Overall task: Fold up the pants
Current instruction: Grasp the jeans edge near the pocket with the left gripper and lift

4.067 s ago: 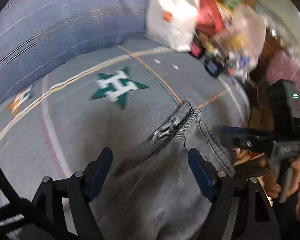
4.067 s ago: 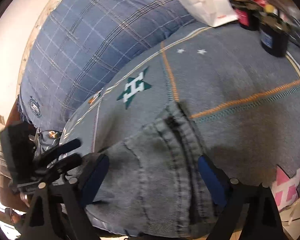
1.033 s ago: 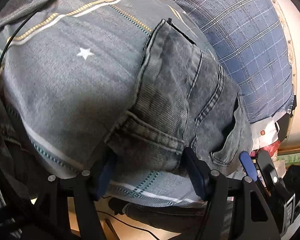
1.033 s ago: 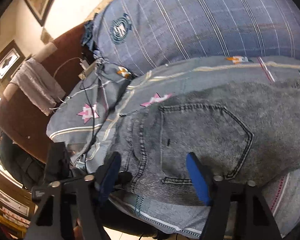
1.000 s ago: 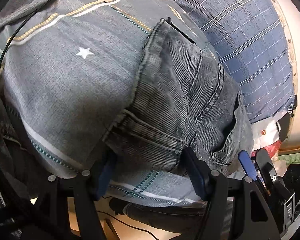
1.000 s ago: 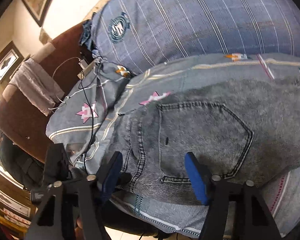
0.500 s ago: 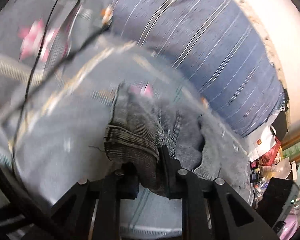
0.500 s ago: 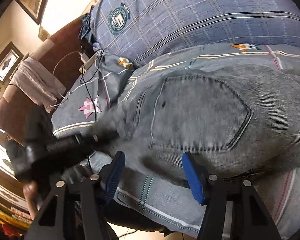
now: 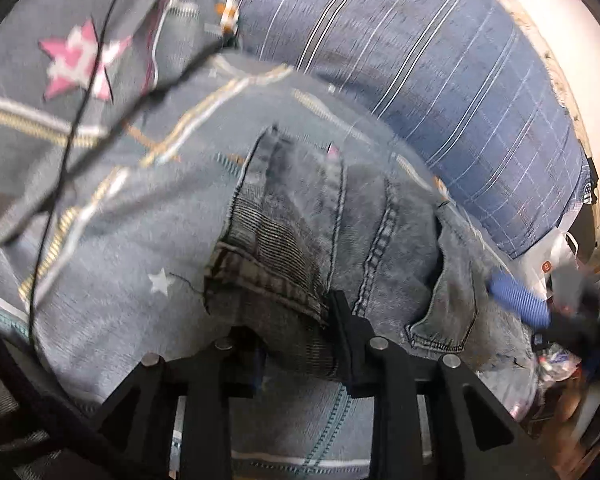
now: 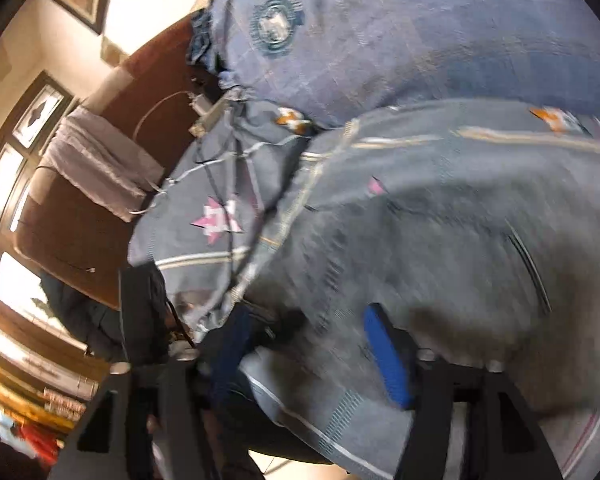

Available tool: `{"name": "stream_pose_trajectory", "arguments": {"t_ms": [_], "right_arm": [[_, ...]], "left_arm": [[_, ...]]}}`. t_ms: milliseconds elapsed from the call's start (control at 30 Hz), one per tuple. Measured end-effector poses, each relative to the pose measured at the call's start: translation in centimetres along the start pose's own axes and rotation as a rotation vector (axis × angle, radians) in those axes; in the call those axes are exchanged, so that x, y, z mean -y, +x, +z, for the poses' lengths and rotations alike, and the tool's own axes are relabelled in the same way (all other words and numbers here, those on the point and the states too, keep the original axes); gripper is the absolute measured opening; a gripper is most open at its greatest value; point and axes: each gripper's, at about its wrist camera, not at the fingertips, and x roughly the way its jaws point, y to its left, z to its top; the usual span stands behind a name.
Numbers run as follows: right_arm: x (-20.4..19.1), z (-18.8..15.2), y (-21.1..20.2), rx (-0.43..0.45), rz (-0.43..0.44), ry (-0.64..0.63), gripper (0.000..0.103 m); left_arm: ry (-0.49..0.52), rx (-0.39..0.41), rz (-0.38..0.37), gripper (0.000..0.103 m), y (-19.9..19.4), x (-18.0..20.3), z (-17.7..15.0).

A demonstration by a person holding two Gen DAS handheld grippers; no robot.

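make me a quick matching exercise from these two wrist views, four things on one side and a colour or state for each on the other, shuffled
Things:
1. jeans
2. plaid pillow
3. large star on the bedsheet
4. left gripper

Colour or state:
A. pink and white
B. blue with thin pale lines
C. pinching a fold of denim
D. faded grey, lying on the bedsheet

Pairs: 1-D, 2-B, 3-A, 4-C

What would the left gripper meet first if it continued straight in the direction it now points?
The left gripper already has the grey jeans bunched between its opening jaws, so it would push further into that denim first, then probably the star-patterned bedsheet beneath. Depth is unclear.
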Motion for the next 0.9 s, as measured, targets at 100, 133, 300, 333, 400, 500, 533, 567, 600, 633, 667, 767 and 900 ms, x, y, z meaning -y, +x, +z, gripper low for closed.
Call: {"name": "stream_pose_trajectory", "arguments": {"t_ms": [100, 133, 300, 333, 400, 500, 533, 567, 600, 633, 667, 767, 900], "right_arm": [[-0.5, 3.2, 2.6, -0.071, 0.041, 0.013, 0.074], [-0.6, 4.5, 4.3, -0.114, 0.06, 0.02, 0.074], [-0.6, 8.5, 12.1, -0.323, -0.012, 0.075, 0.074], [-0.8, 8.8, 12.7, -0.332, -0.018, 0.077, 0.074], [-1.7, 9.5, 14.5, -0.372, -0.025, 0.068, 0.074], [-3.1, 9.7, 17.2, -0.448, -0.042, 0.043, 0.074], [-3.3, 9.5, 18.0, -0.474, -0.051, 0.031, 0.074], [-3.6, 9.3, 19.2, -0.504, -0.073, 0.018, 0.074], [-3.7, 8.9, 20.1, -0.531, -0.114, 0.012, 0.074], [-3.5, 8.7, 20.9, -0.556, -0.155, 0.011, 0.074], [-3.4, 8.5, 21.4, -0.572, -0.177, 0.01, 0.073], [-3.8, 7.7, 22.6, -0.633, -0.233, -0.04, 0.073], [-5.4, 6.5, 23.6, -0.703, -0.329, -0.195, 0.072]], "left_arm": [[-0.036, -0.018, 0.015, 0.032, 0.6, -0.5, -0.2], [-0.077, -0.041, 0.006, 0.033, 1.2, -1.2, -0.3], [-0.196, -0.086, -0.062, 0.042, 2.1, -3.6, -0.3], [-0.188, -0.083, -0.066, 0.042, 2.0, -3.5, -0.2], [-0.19, -0.079, -0.082, 0.042, 2.1, -3.7, 0.0], [-0.239, -0.045, -0.137, 0.03, 1.3, -5.0, 0.4], [-0.251, -0.036, -0.161, 0.024, 1.0, -5.2, 0.4], [-0.248, -0.025, -0.163, 0.021, 0.8, -5.2, 0.3], [-0.23, -0.011, -0.157, 0.02, 0.4, -4.9, 0.3], [-0.218, -0.002, -0.154, 0.019, 0.2, -4.8, 0.2], [-0.205, 0.006, -0.148, 0.018, 0.0, -4.4, 0.2], [-0.12, 0.049, -0.112, 0.017, -0.8, -2.7, -0.1], [-0.012, 0.099, -0.074, 0.016, -1.7, -0.6, -0.8]]}}
